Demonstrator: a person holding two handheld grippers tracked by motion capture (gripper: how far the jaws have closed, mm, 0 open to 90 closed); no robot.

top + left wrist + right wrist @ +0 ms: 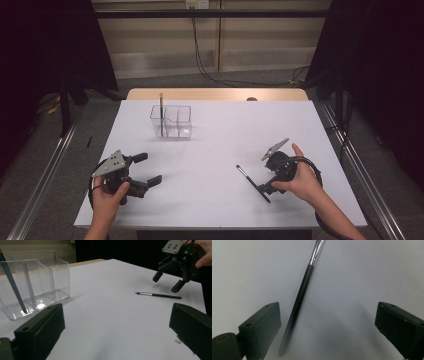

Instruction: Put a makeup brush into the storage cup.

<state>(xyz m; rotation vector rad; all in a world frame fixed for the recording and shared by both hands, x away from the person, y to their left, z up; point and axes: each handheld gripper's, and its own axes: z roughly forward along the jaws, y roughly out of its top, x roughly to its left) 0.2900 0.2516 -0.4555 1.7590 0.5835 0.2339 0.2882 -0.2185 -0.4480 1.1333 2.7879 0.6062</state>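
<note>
A slim black makeup brush (252,183) with a silver ferrule lies flat on the white table (220,140) at the front right. My right gripper (265,184) hovers just over its handle and is open. In the right gripper view the brush (302,296) lies between the jaws, nearer the left one and touching neither. My left gripper (149,168) rests open at the front left with nothing between its fingers. From the left gripper view, the brush (160,295) lies under the right gripper (167,282).
A clear plastic organizer (171,121) with several compartments stands at the back left of the table. One long thin tool (161,112) leans upright in its left compartment (15,290). A bare wooden strip (215,94) runs along the far edge.
</note>
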